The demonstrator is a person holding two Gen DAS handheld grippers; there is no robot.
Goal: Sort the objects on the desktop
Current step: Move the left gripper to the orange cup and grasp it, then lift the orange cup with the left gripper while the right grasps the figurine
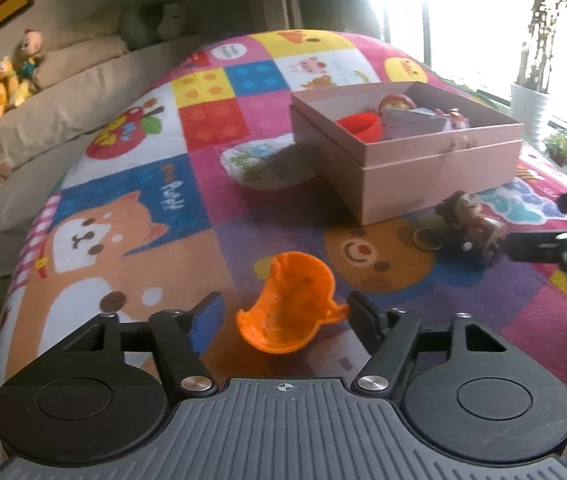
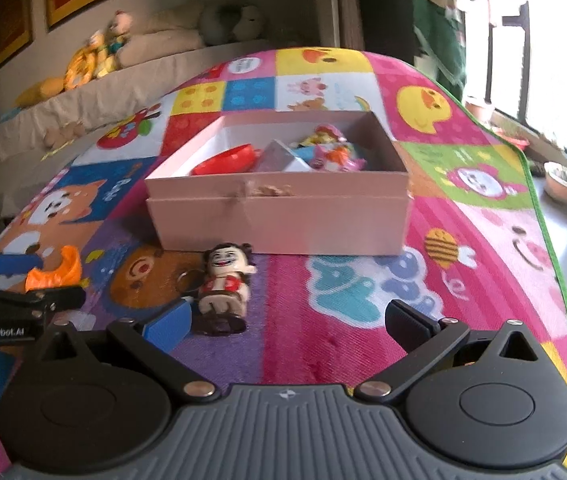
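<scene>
Our left gripper (image 1: 283, 312) brackets, jaws apart, not touching, the orange scoop (image 1: 289, 308): thin ribbed curved plastic on fuzzy mat (image 1: 211, 208).

My left gripper (image 1: 283, 312) is black linkage on a ribbed grey base, silver pivot screws, blue pad at nine o'clock; my right gripper (image 2: 287, 320) matches.

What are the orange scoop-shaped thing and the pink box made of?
The orange scoop looks like thin, ribbed, semi-glossy plastic, perhaps 3D-printed, judging by its fine ridges. The pink box seems to be matte cardboard: flat straight walls, crisp folded edges.
</scene>
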